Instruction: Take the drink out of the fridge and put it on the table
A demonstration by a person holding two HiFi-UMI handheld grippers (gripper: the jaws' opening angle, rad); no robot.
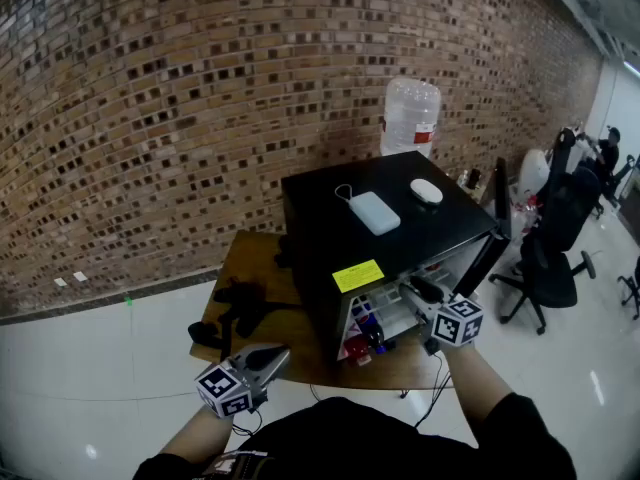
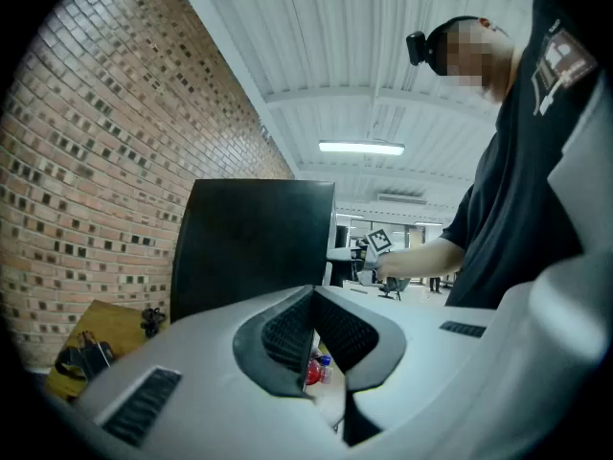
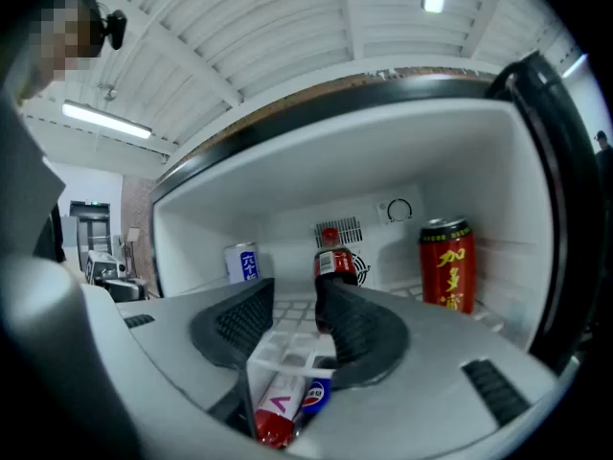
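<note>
A black mini fridge stands on a wooden table with its door swung open to the right. Inside, on the upper shelf, stand a dark cola bottle with a red cap, a red can at the right and a blue-and-white can at the left. Two bottles lie below the shelf. My right gripper is at the fridge mouth, open, with the cola bottle just beyond its right finger and nothing between the pads. My left gripper hangs low beside the table, shut and empty.
A white flat box with a cable and a white mouse lie on the fridge top. Black objects sit on the table left of the fridge. A water jug stands behind, and an office chair to the right.
</note>
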